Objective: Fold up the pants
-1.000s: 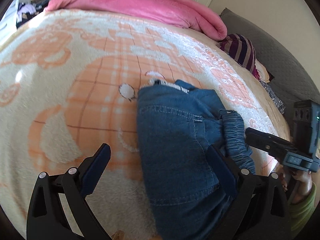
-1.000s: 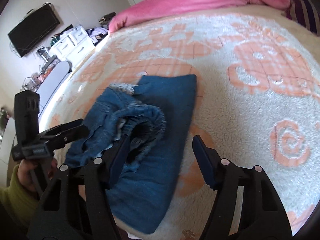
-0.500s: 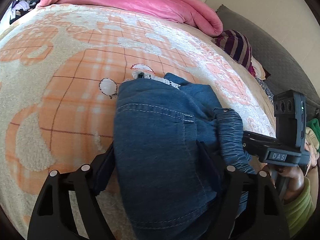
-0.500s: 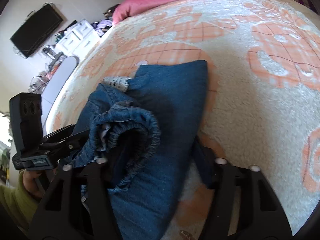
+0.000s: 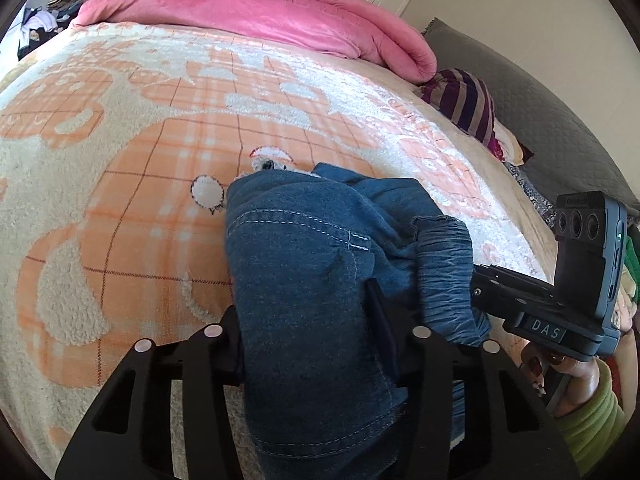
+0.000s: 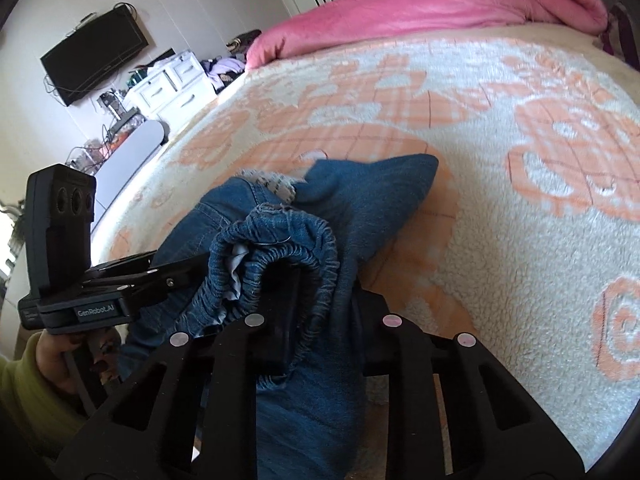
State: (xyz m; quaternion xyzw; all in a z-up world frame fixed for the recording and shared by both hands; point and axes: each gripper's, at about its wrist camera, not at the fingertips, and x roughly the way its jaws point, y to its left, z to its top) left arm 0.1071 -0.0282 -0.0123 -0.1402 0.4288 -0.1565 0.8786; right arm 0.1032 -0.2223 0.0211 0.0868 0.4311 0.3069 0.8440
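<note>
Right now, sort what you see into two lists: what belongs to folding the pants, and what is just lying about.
Belongs to the job:
- denim pants, partly folded on the bed blanket
- left gripper, shut on the pants
- right gripper, shut on the elastic waistband

Just lying about:
- pink duvet
- striped garment
- wall TV
- white dresser

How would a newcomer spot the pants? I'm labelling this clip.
On the orange-and-cream patterned blanket covering the bed, in front of the pink duvet, lies a blue denim bundle: the pants. Only they have a gathered elastic waistband.
</note>
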